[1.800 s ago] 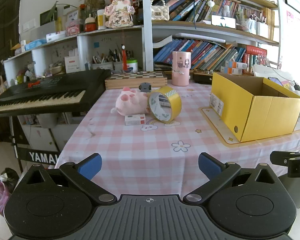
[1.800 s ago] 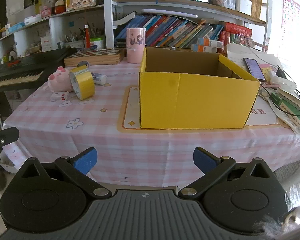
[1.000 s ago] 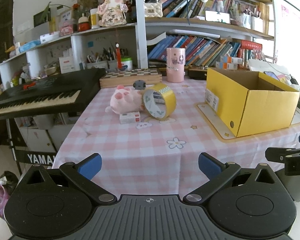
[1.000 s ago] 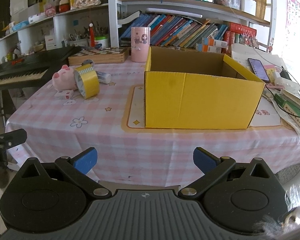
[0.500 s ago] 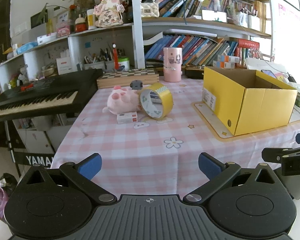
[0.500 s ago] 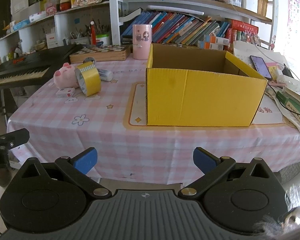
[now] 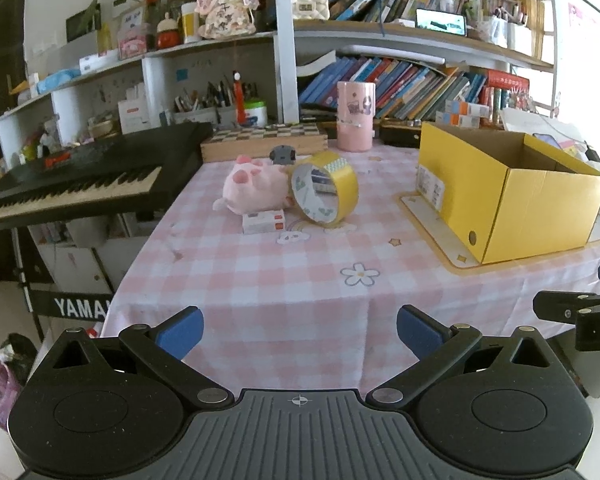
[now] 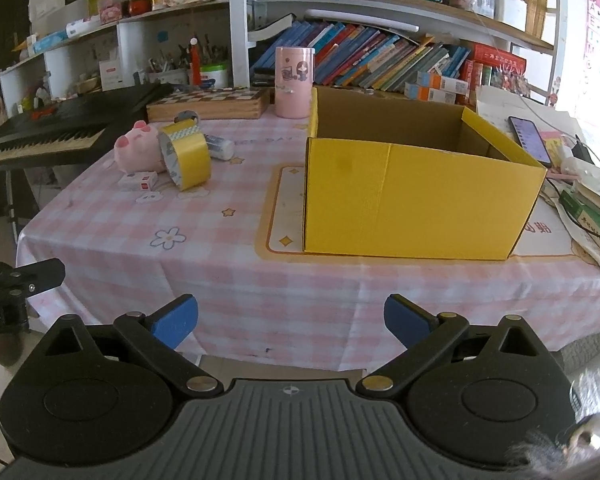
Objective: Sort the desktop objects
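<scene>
Still-life: both tools, left tool [image 7: 298, 330] and right tool [image 8: 291, 318], spread wide (nothing held).

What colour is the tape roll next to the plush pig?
Yellow; the tape roll shows best in the left wrist view.

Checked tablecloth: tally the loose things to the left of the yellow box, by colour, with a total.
Pink: 2, the plush pig and the tall cup.
Yellow: 1, the tape roll.
White: 2, the small carton and the tube behind the tape.
Grey: 1, a small item behind the pig, kind unclear.
Total: 6.
</scene>
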`<control>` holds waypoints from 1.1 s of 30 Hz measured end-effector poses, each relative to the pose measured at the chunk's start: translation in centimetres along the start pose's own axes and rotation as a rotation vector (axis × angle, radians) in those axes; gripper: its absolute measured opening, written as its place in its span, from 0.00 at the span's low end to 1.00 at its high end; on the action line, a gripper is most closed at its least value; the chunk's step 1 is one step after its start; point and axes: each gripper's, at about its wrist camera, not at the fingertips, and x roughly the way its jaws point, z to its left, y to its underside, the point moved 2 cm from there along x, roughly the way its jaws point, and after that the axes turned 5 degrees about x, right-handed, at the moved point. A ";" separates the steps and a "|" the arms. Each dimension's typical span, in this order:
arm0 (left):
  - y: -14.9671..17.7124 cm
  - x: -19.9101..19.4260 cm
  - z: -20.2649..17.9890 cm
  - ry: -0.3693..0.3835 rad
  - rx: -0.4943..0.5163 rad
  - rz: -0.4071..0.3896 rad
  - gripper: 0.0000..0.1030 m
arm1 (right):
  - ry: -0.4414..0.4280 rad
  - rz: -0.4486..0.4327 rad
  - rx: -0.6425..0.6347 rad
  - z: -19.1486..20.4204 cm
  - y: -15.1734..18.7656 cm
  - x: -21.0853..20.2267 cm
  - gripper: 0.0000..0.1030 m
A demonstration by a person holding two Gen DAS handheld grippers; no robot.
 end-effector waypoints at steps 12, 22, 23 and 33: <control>0.2 0.2 0.7 0.036 0.004 -0.009 1.00 | -0.012 0.020 -0.031 1.1 0.0 0.2 0.86; 0.3 -0.1 1.2 0.084 0.016 -0.011 1.00 | -0.049 0.023 -0.081 2.6 -0.2 0.5 0.74; 0.3 -0.2 1.3 0.082 0.017 -0.012 1.00 | -0.055 0.025 -0.082 2.8 -0.2 0.6 0.74; 0.6 -1.0 3.7 -0.005 -0.020 -0.026 1.00 | -0.162 0.024 -0.134 5.5 -1.1 1.7 0.70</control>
